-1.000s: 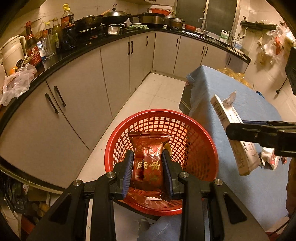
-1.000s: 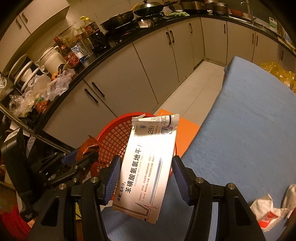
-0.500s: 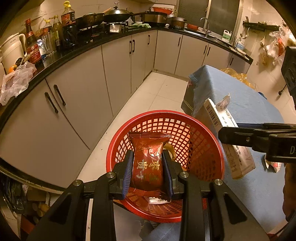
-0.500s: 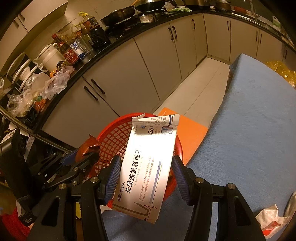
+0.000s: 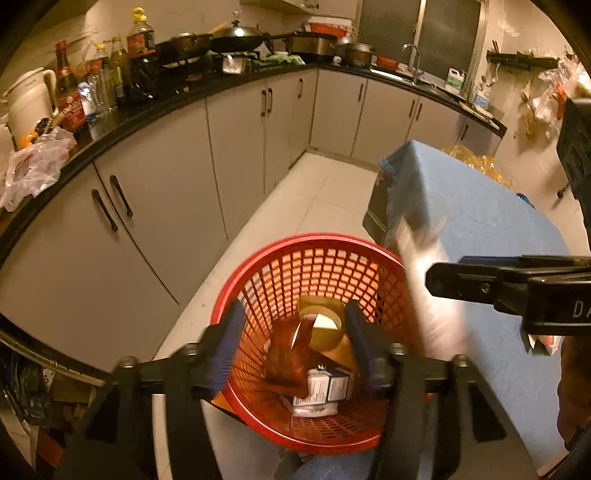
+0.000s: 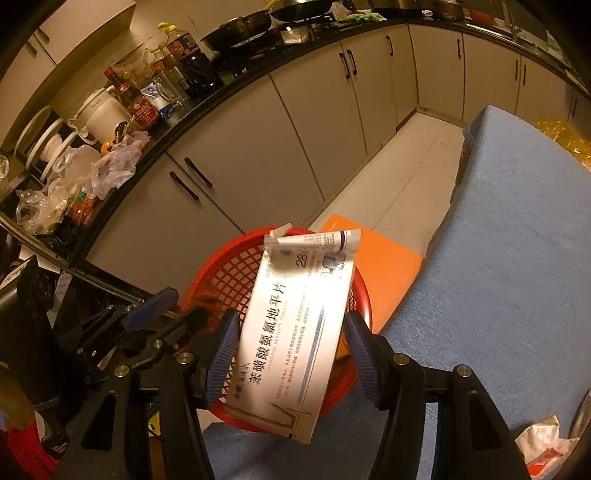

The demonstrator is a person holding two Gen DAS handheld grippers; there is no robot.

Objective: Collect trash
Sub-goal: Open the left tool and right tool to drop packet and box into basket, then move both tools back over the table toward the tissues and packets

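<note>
left gripper (image 5: 291, 341) – jaws just opened, empty | right gripper (image 6: 291, 350) – jaws just widened, pads apart

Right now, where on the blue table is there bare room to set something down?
The blue table is bare across its middle, between the yellow plastic at the far end and the crumpled wrappers at the near corner. The counter is crowded with bottles, bags and pans.

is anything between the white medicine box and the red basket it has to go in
Nothing visible does. The white medicine box sits between the right gripper pads, over the red basket rim, its mouth open below.
</note>
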